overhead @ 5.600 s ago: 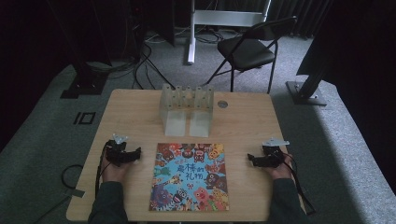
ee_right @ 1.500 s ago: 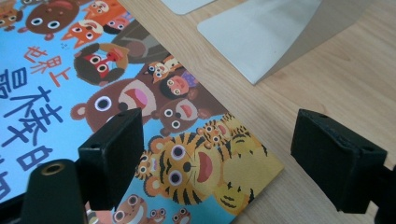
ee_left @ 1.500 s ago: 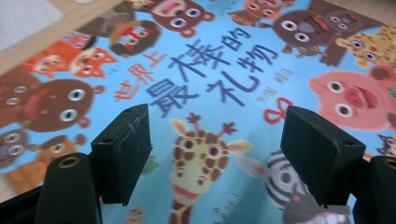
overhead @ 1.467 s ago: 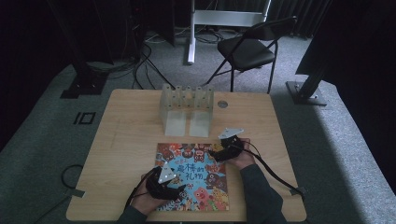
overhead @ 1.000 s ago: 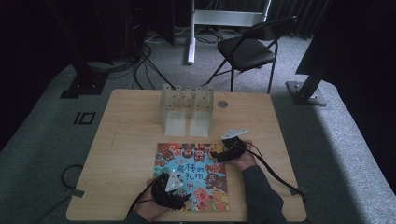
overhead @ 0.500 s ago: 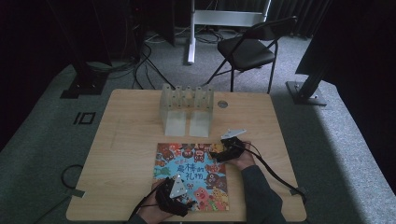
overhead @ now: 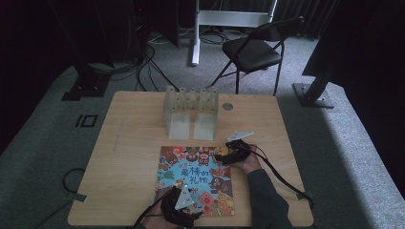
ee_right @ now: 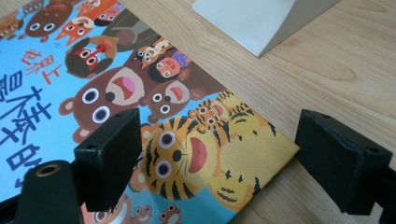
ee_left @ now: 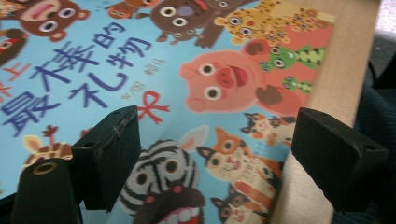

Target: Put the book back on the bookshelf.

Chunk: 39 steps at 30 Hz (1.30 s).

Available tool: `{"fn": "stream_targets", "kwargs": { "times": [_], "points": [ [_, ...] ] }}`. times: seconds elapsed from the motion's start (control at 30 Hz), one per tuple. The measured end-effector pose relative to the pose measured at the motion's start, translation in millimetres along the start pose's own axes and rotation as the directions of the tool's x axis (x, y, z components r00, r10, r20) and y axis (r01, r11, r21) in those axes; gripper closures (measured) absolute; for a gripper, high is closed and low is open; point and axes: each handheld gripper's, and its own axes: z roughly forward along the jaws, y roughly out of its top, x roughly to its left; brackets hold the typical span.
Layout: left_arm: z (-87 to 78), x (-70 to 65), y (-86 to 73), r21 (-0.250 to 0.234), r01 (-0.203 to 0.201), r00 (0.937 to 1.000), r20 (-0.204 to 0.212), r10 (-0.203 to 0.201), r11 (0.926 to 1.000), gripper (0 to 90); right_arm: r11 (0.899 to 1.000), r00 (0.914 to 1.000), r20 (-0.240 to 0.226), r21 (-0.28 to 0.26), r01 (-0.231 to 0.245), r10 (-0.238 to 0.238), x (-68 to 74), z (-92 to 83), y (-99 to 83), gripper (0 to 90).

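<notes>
Two tongs [overhead: 220, 157] [overhead: 180, 198] wide | book [overhead: 197, 176] flat | wooden table [overhead: 133, 157] | grey carpet [overhead: 43, 157]

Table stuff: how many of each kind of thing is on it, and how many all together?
Picture book: 1
Clear rack with slots: 1
Small round disc: 1
Grippers, left and right, both open over the book: 2
Total: 5
</notes>
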Motion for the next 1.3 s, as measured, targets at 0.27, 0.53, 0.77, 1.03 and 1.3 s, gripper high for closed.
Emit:
{"fn": "stream_targets", "kwargs": {
  "times": [0.27, 0.53, 0.77, 1.03, 1.3],
  "points": [
    [2.3, -8.2, 0.0, 0.014, -0.03, 0.9995, 0.002, 0.03, 0.9994, 15.0, 1.0, 0.9999, -0.007, -0.003, -0.014, 0.014, -1.0, -1.3, 0.8, 15.9],
    [5.1, -18.8, 1.2, 0.046, -0.08, 0.9963, -0.027, 0.081, 0.9958, 14.7, 0.999, 0.9996, -0.014, -0.025, -0.026, 0.025, -0.9, -5.9, 3.2, 16.0],
    [4.7, -21.2, 3.7, 0.03, -0.086, 0.9955, -0.037, 0.087, 0.9959, 14.3, 0.998, 0.9993, -0.019, -0.049, -0.032, 0.031, 0.6, -12.0, 6.9, 16.0],
    [5.8, -23.0, 11.2, -0.003, -0.082, 0.9959, -0.038, 0.082, 0.9967, 14.3, 0.996, 0.9985, -0.037, -0.078, -0.042, 0.039, 1.7, -21.4, 13.8, 16.0],
    [8.1, -26.4, 20.5, -0.053, -0.072, 0.9962, -0.053, 0.069, 0.996, 14.3, 0.992, 0.998, -0.052, -0.115, -0.041, 0.035, 3.9, -31.8, 21.6, 16.6]
  ]
}}
